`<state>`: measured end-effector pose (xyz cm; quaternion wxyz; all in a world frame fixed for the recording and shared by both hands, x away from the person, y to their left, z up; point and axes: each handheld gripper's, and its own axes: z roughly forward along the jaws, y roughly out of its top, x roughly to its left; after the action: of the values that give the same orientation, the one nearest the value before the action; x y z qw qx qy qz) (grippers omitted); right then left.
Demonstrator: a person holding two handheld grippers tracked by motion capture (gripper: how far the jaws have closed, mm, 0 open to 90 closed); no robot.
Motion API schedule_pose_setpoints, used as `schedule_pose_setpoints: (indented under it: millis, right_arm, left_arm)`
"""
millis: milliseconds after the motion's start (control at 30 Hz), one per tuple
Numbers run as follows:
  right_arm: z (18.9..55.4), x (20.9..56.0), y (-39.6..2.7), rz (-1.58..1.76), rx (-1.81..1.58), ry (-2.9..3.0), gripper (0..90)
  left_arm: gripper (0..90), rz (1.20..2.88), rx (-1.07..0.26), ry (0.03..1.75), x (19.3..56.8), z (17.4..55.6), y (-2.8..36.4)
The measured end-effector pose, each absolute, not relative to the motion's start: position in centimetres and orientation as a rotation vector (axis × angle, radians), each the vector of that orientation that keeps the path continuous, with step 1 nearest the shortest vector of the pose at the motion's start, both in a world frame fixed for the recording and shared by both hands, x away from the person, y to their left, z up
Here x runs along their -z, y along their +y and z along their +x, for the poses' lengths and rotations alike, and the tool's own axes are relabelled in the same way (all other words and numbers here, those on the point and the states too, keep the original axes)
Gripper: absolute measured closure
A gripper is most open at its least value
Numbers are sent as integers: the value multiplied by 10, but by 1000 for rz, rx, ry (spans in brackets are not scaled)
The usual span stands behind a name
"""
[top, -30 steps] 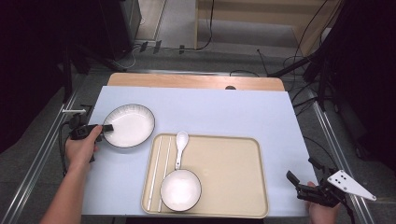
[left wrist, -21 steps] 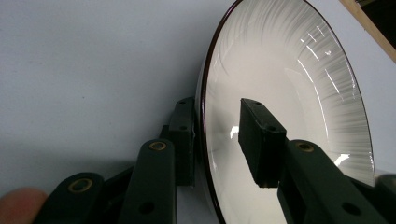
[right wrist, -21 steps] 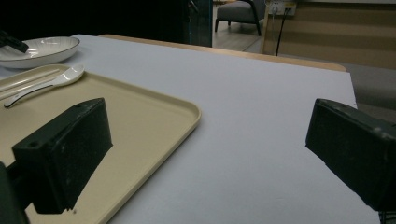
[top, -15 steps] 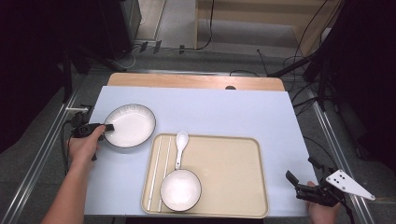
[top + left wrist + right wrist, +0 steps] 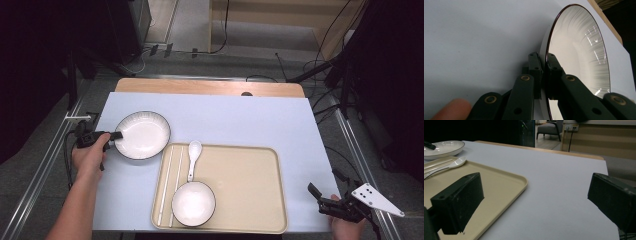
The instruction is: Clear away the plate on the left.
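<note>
Now the left gripper (image 5: 114, 136) pinches the plate (image 5: 143, 134) at its left rim; its jaws have just been closing, and in the left gripper view the pads (image 5: 535, 72) press on either side of the dark-edged rim, one on the underside, one on the white ribbed inside. The plate (image 5: 579, 52) lies on the pale blue table (image 5: 240, 120), touching or nearly touching the tray's (image 5: 250, 200) upper left corner. The left hand (image 5: 90, 155) holds the gripper near the table's left edge, and a fingertip (image 5: 451, 110) shows at the bottom of the left gripper view.

On the tan tray lie a pair of white chopsticks (image 5: 170, 185) along its left side, a white spoon (image 5: 193, 157) just right of them, and a small white bowl (image 5: 193, 202) with a dark rim at the front, its rim at the spoon's handle.

Off the table's front right corner the right gripper (image 5: 322, 197) hovers in the right hand (image 5: 345, 225), jaws spread wide with nothing between them. In its own view they frame bare table and the tray's (image 5: 506, 180) corner, with the plate (image 5: 444, 147) and spoon (image 5: 451, 163) far off at left.

No brand, label or writing can be read on any of these things; the grey plate on the right gripper bears dark dots but no letters.
</note>
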<state>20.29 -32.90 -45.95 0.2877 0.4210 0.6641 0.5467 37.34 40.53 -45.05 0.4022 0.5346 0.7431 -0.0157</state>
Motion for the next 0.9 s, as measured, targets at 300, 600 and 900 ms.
schedule_pose_setpoints:
  millis: [300, 600, 900]
  right_arm:
    - [203, 460, -330, 1123, -1471, 1762, 2]
    - [202, 459, -330, 1128, -1475, 1759, 2]
    - [203, 460, -330, 1126, -1471, 1762, 2]
  left_arm:
    - [860, 1336, -24, 1829, 436, 367, 411]
    - [860, 1361, -52, 1759, 424, 362, 406]
    - [860, 1410, -89, 1673, 403, 359, 392]
